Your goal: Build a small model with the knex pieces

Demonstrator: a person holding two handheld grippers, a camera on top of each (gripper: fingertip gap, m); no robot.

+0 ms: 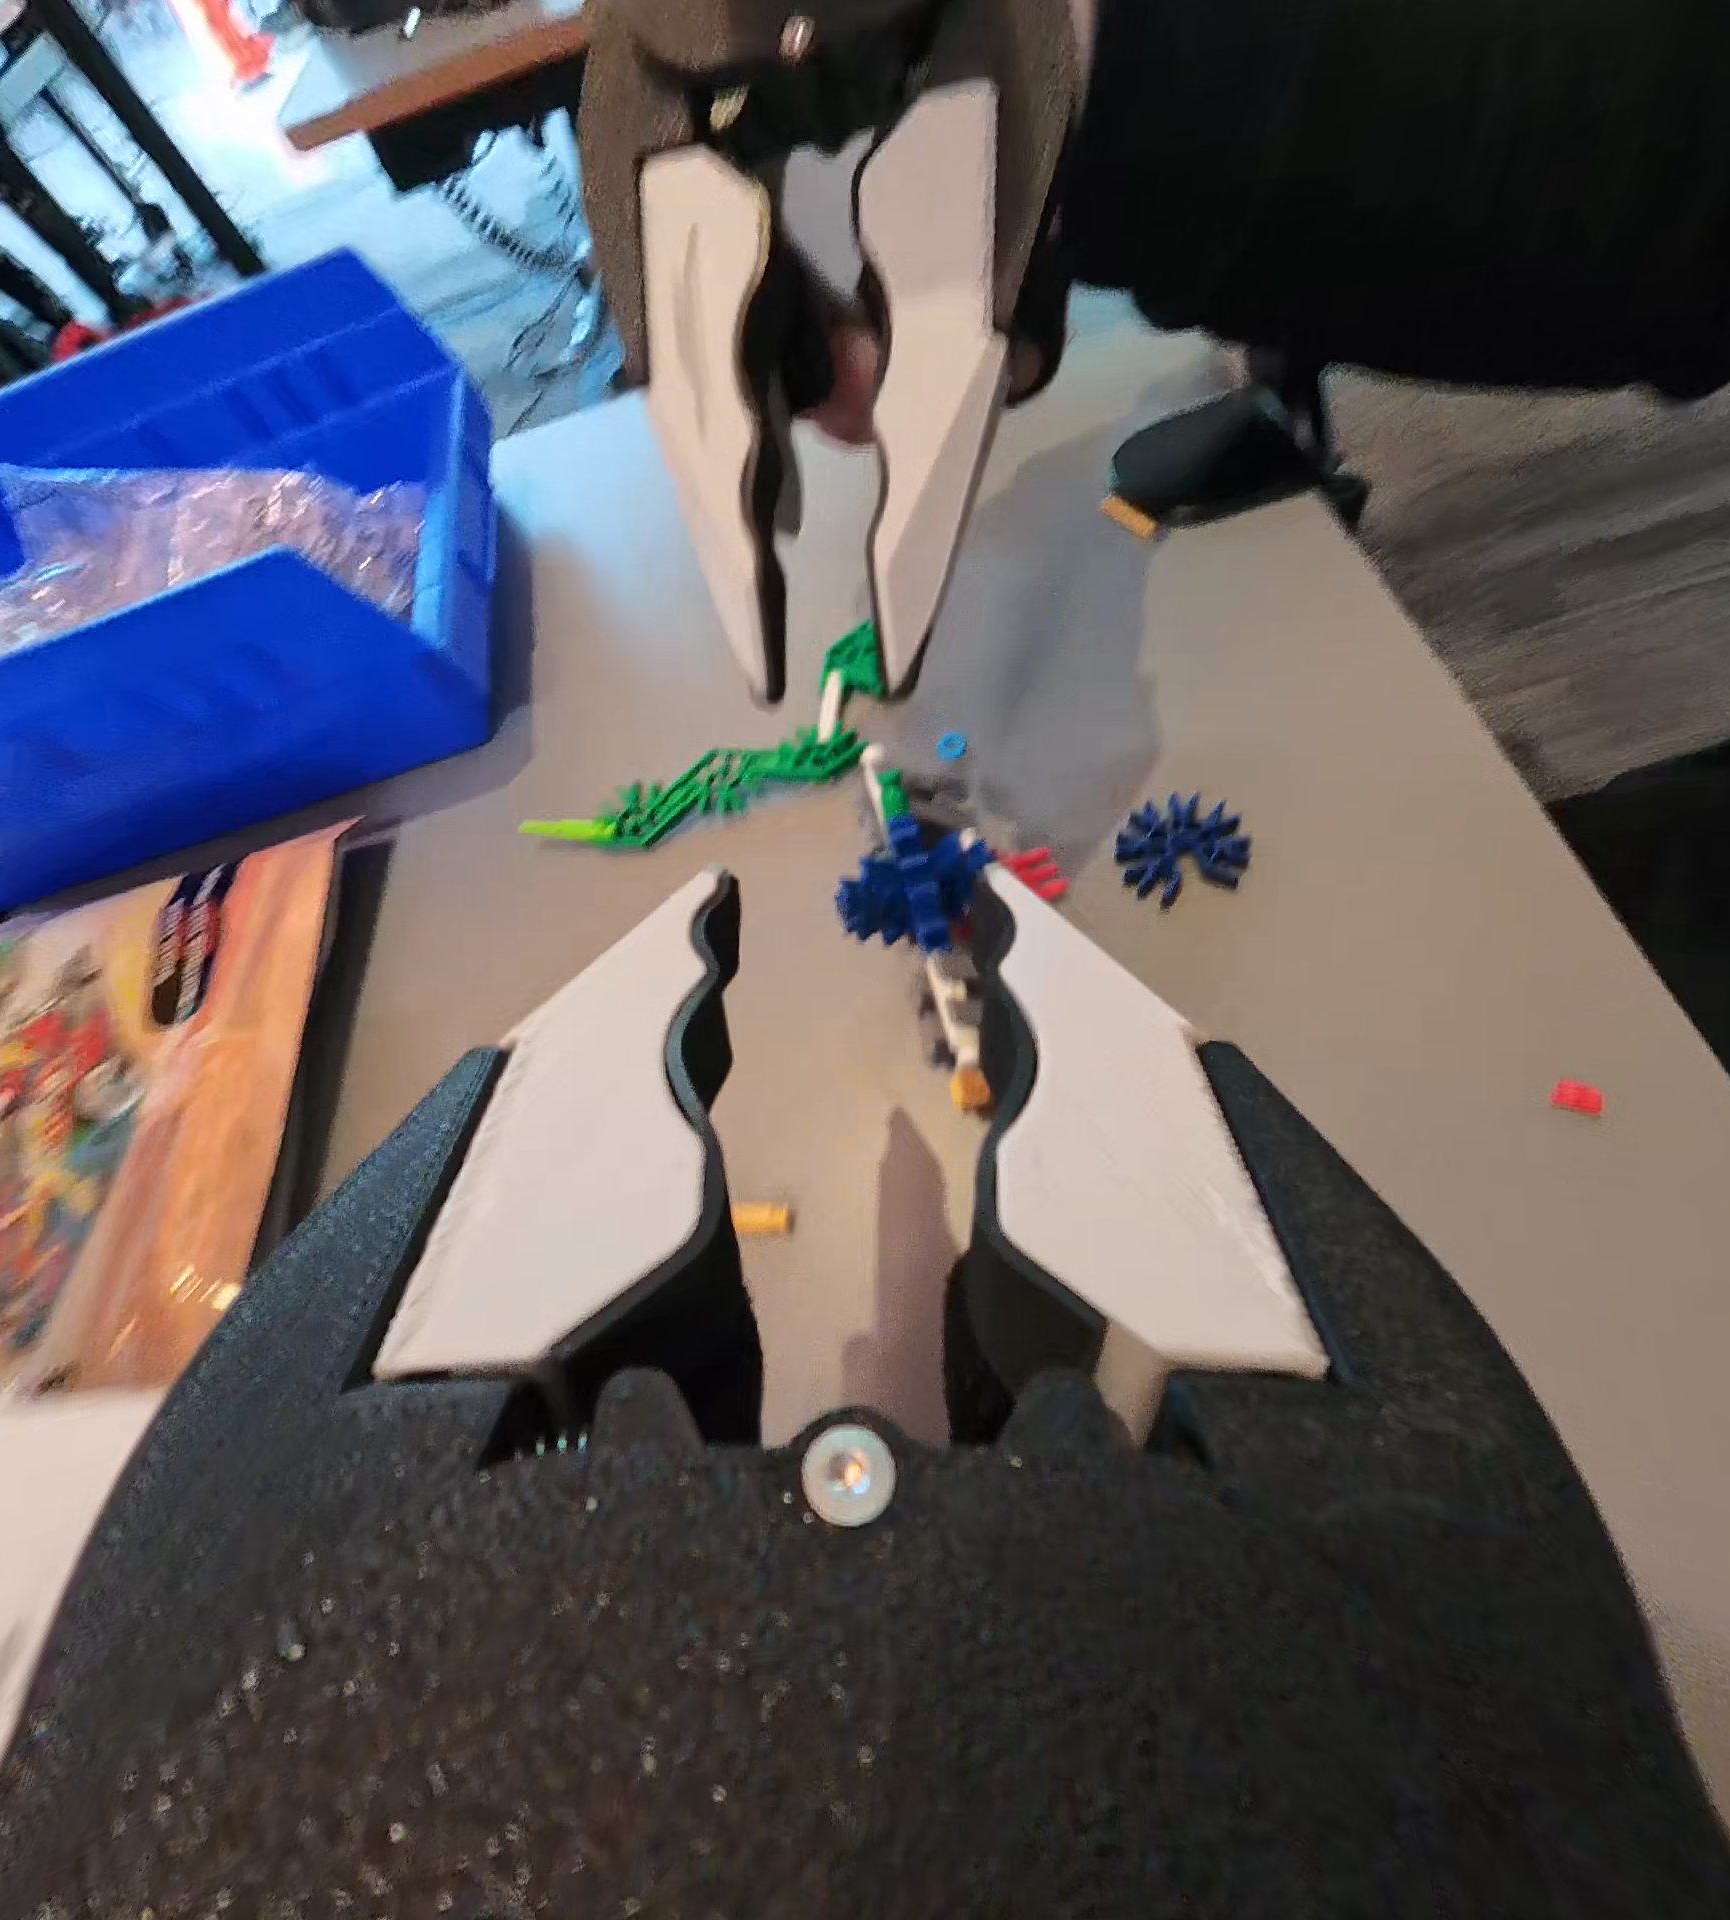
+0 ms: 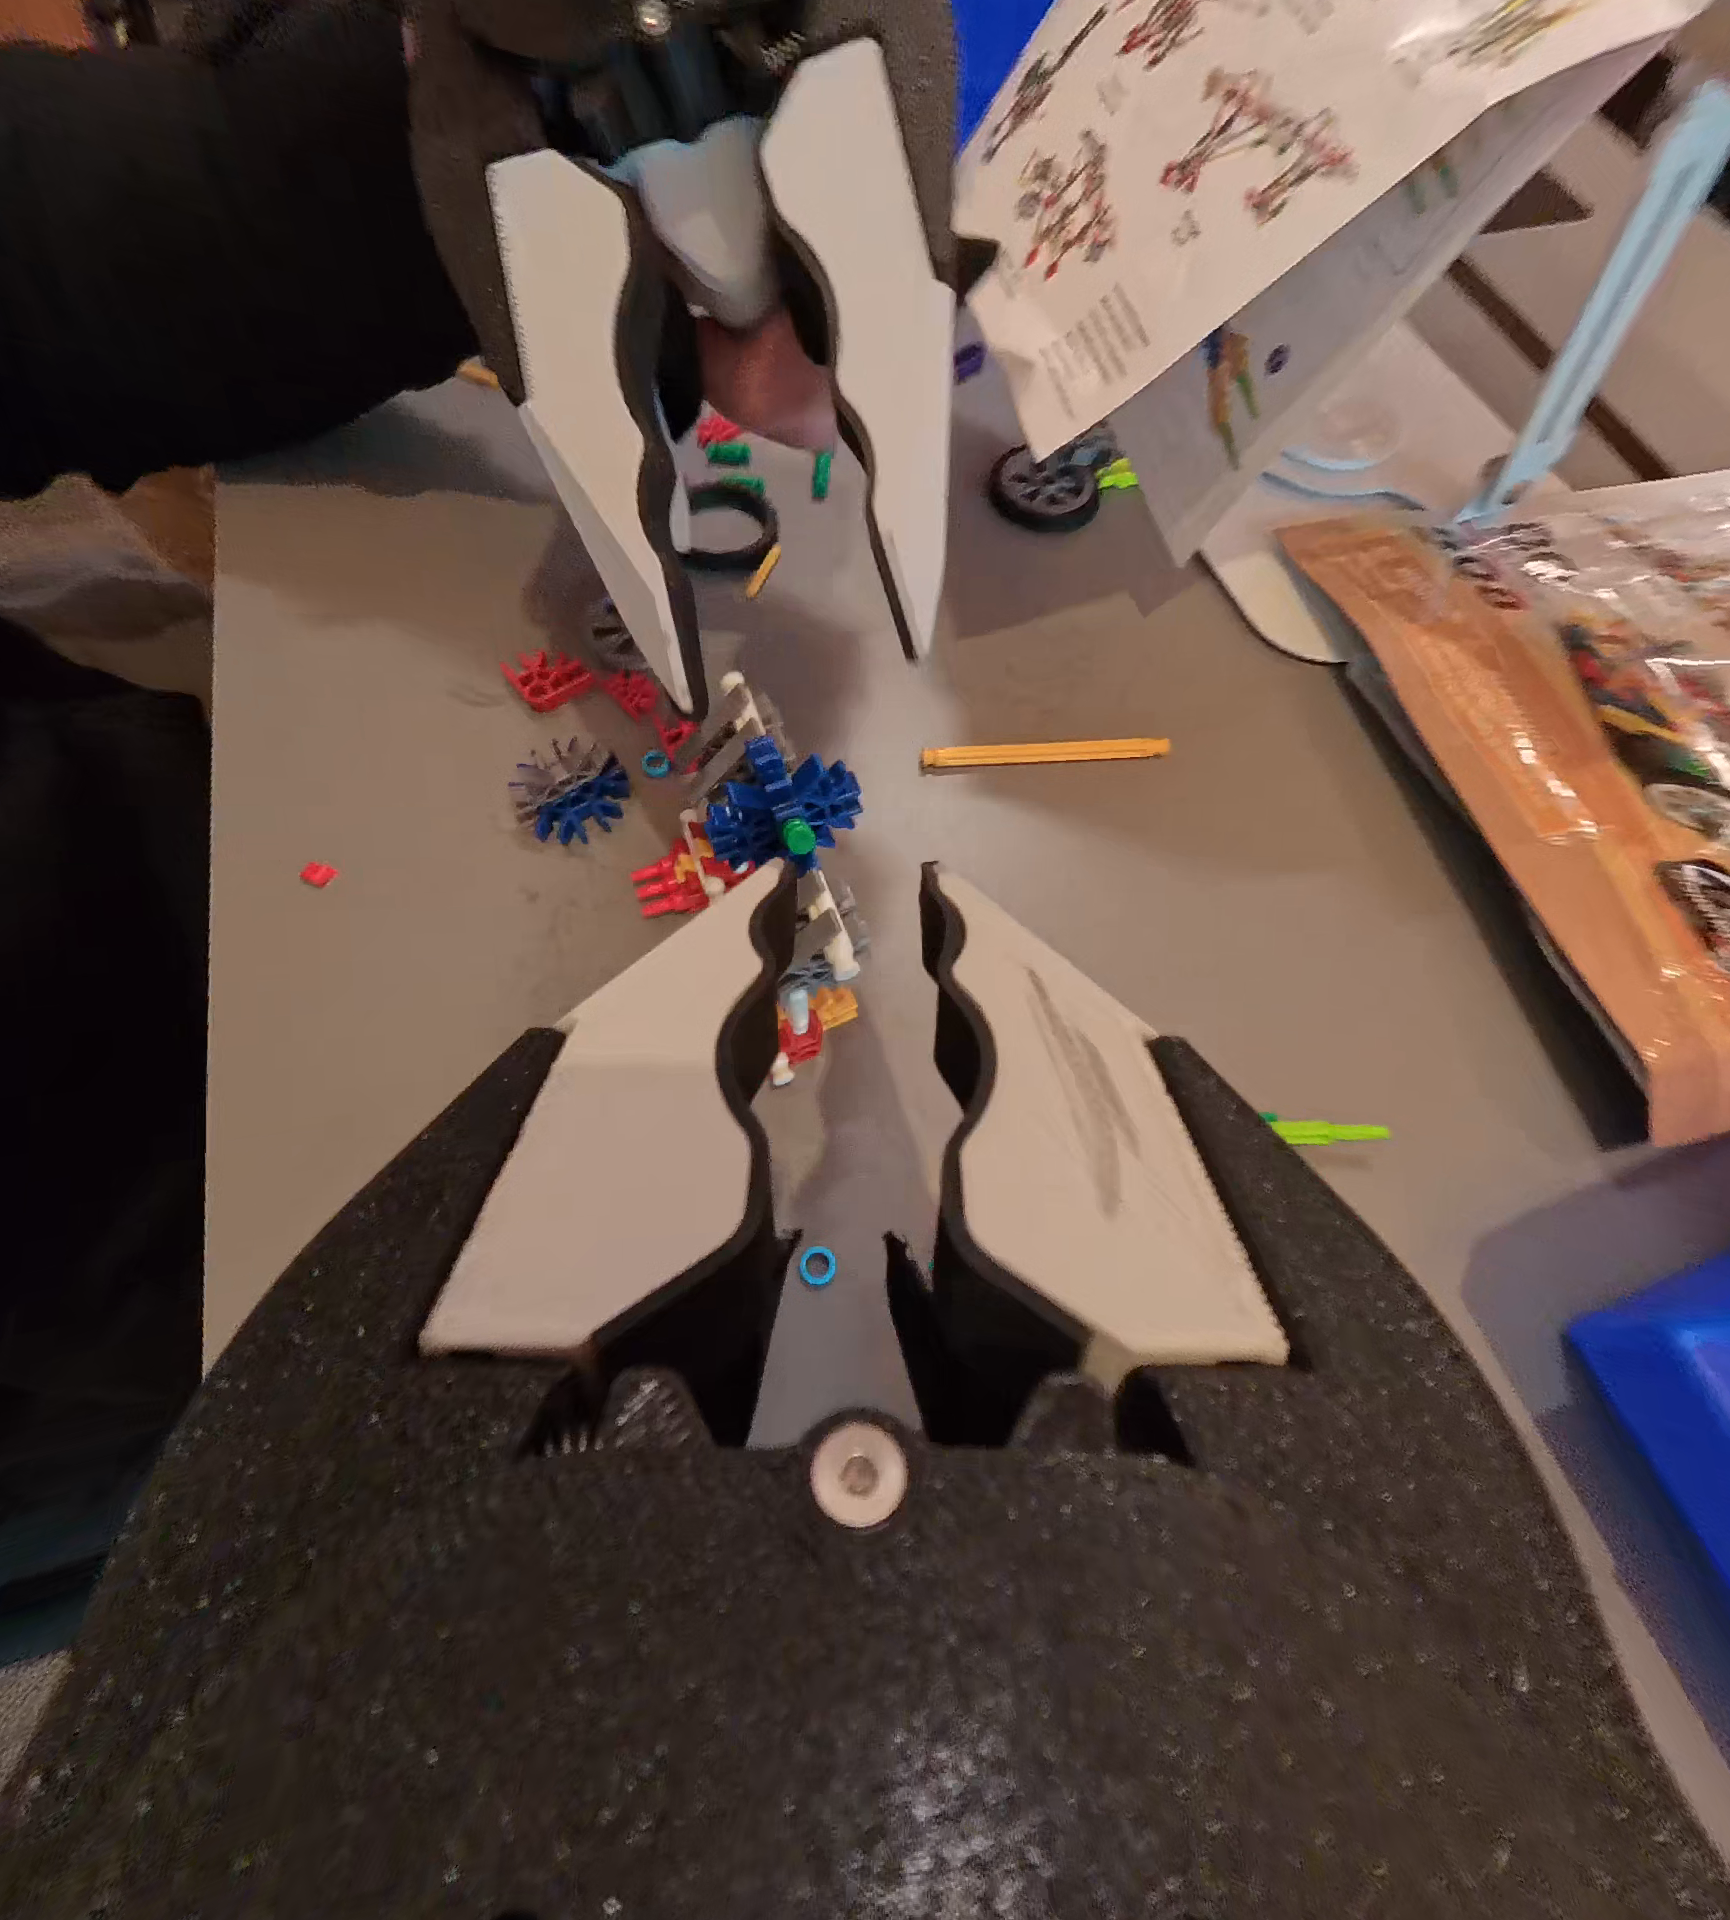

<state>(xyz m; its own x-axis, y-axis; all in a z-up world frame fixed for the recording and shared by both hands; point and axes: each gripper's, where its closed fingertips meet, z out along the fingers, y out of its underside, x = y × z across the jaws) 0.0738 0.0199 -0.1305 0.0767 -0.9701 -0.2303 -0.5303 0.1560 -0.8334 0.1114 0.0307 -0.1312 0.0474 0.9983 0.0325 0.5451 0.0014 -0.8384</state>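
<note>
Both claws gape over the toy assembly (image 2: 783, 831).

Even indoor light, soft shadows, motion blur, perhaps slight wide-angle warping

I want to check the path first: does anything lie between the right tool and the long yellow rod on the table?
Nothing visible does. Only bare grey table lies between the open right tool and the yellow rod. The blue connector model sits at the tool's other fingertip, away from the rod.

open left gripper (image 1: 856, 894) beside blue connector (image 1: 908, 883)
</note>
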